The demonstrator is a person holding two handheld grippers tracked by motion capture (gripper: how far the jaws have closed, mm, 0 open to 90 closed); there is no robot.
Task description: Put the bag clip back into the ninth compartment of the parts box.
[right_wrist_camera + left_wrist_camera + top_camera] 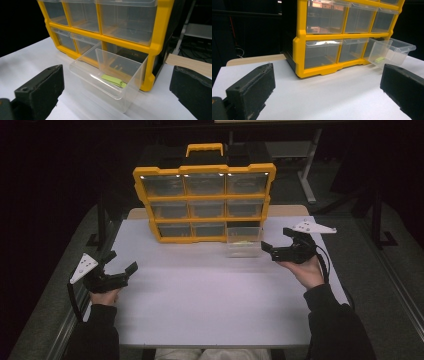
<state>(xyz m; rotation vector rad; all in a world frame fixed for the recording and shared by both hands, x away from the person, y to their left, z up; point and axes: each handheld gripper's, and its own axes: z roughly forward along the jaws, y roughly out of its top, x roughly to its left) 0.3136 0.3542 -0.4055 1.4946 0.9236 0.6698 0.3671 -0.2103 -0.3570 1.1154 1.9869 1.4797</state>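
Left gripper (119,265): low over the desk's (210,305) near left part, fingers wide apart, holding nothing.
Right gripper (278,242): just beside the drawer, fingers spread, empty.
Clear drawer (110,82): pulled out of the organizer's bottom right slot, tilted down, front edge on the desk.
Green strip (113,80): lying flat inside the drawer.
Yellow organizer (205,195): upright at the desk's far side, other drawers closed.

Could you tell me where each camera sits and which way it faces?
High view: above the person's side, looking forward and down on the white table; forearms, left tongs, right tongs.
Left gripper view: on the left tongs, facing the yellow drawer organizer.
Right gripper view: on the right tongs, facing the pulled-out clear drawer.
All share organizer and drawer.
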